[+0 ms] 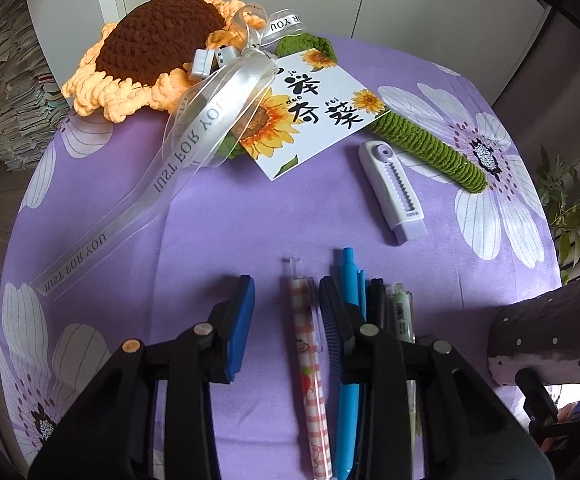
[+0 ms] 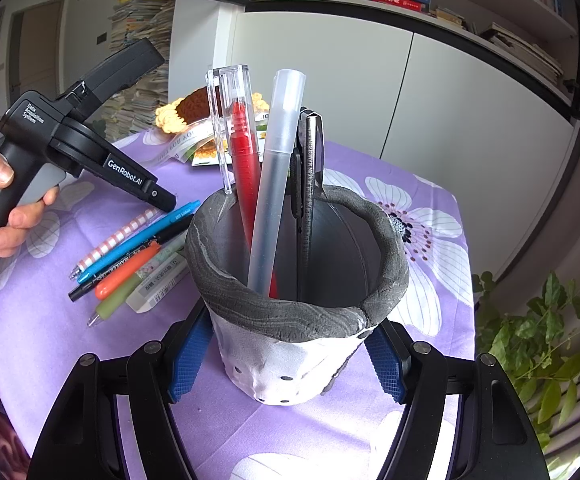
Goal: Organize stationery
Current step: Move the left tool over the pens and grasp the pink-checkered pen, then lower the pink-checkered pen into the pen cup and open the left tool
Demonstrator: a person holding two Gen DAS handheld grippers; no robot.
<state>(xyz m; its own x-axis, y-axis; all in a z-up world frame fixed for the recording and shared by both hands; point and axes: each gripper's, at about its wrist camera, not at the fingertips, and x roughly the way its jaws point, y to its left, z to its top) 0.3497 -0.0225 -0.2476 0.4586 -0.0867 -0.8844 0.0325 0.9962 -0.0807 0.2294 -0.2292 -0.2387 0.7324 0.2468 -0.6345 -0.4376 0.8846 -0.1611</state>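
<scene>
Your right gripper [image 2: 286, 364] is clamped on the grey-rimmed, white-bodied pen cup [image 2: 290, 320]; both blue pads press its lower wall. The cup stands upright on the purple flower-print cloth of the counter [image 2: 250, 420]. Only the right wrist view shows its contents: a red marker with a clear cap [image 2: 242, 152], a frosted translucent pen [image 2: 274, 184] and a dark metal-clipped item [image 2: 310, 184], all leaning on the far rim.

Your left gripper [image 1: 286, 312] points steeply down over the loose pens. Its jaws stand apart, and a pink-checked pen with a clear end [image 1: 310, 360] lies between them, close to the right pad; neither pad presses it. In the left wrist view, a blue pen [image 1: 350, 360], a black pen [image 1: 377, 292] and a pale green pen [image 1: 402, 312] lie just right of that pad, partly hidden by the gripper frame.

The right wrist view adds what the left one hides: an orange marker [image 2: 126, 276] and a white eraser with a barcode sleeve [image 2: 158, 284] in the same row, plus your left hand [image 2: 6, 204] on the grip.

Only the left wrist view shows the white and lilac utility knife [image 1: 394, 196], lying apart beyond the pens, near the crocheted sunflower [image 1: 150, 56] with its green stem, ribbon and printed card [image 1: 314, 112].
</scene>
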